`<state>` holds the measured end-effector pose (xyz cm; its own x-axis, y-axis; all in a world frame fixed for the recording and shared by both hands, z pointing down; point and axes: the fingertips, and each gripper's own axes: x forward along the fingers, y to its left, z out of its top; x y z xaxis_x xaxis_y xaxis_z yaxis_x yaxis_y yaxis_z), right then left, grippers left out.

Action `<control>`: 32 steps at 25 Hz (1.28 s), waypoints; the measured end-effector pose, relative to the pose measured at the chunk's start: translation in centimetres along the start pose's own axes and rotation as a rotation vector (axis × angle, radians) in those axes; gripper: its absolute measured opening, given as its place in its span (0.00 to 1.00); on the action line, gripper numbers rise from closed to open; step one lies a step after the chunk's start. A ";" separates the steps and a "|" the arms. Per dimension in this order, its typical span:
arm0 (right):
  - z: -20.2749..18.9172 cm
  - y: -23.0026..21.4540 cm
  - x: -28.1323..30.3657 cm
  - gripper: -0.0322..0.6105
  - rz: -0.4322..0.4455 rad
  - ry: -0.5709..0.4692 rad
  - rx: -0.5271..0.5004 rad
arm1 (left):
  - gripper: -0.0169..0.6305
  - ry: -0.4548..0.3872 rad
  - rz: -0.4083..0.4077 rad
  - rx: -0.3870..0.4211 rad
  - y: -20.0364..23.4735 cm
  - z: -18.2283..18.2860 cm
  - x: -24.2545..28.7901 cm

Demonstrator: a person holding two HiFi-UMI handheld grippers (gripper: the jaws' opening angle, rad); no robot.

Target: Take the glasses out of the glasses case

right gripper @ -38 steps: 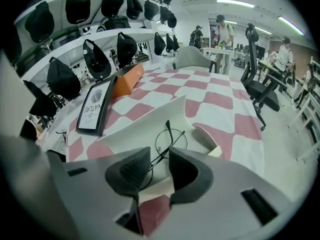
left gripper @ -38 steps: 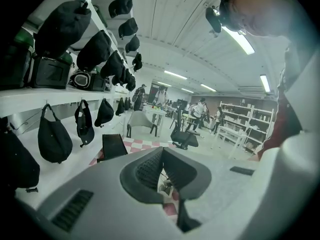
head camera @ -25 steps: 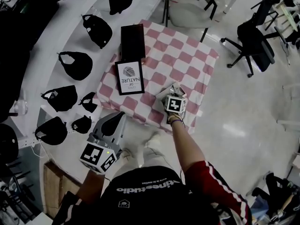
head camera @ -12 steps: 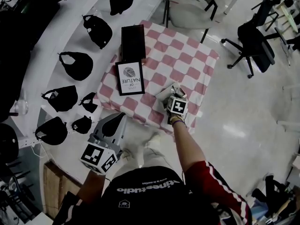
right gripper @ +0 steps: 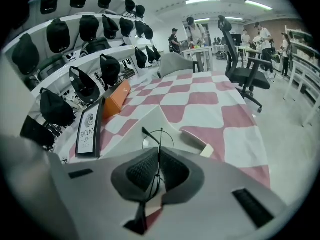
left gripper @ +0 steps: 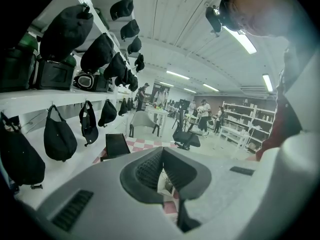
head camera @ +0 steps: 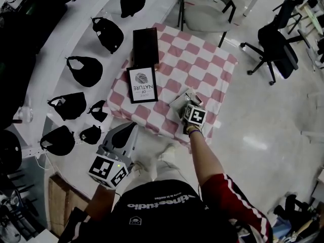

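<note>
A white glasses case (head camera: 182, 99) lies open on the near right part of the pink-and-white checked tablecloth (head camera: 202, 67). In the right gripper view, thin black wire-framed glasses (right gripper: 159, 135) rest in the case (right gripper: 150, 118), with its flap (right gripper: 198, 140) to the right. My right gripper (right gripper: 158, 168) points steeply down into the case, and its jaws are closing with the wire frame pinched between the pads. It sits under its marker cube (head camera: 195, 116) in the head view. My left gripper (head camera: 127, 130) hovers off the table's near left corner, shut and holding nothing (left gripper: 162, 156).
A framed card printed NATURE (head camera: 141, 84) and a black box (head camera: 145, 45) lie at the table's left. An orange box (right gripper: 116, 98) sits beside them. Black caps and bags (head camera: 83, 70) line the white shelves on the left. A grey chair (head camera: 202, 9) and an office chair (head camera: 276, 39) stand beyond.
The right gripper's marker cube has rolled slightly and edged toward the table's near edge over the case. The left gripper has stayed where it was.
</note>
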<state>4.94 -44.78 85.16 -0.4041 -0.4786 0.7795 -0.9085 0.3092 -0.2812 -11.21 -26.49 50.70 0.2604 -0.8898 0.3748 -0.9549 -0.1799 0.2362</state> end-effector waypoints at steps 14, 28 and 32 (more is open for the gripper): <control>1.9 0.7 -2.2 0.07 0.042 -0.084 0.016 | 0.04 -0.021 0.007 0.027 -1.0 1.2 -1.2; 4.0 2.4 -5.9 0.07 0.048 -0.186 -0.005 | 0.04 -0.052 -0.045 0.055 -0.7 2.6 -4.1; 4.2 2.4 -6.8 0.07 0.059 -0.216 -0.001 | 0.04 -0.066 -0.063 0.065 -0.5 3.1 -4.7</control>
<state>5.10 -44.27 76.82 -0.4701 -0.6248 0.6235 -0.8825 0.3425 -0.3223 -12.44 -23.57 46.02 0.3126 -0.9011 0.3006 -0.9446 -0.2616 0.1981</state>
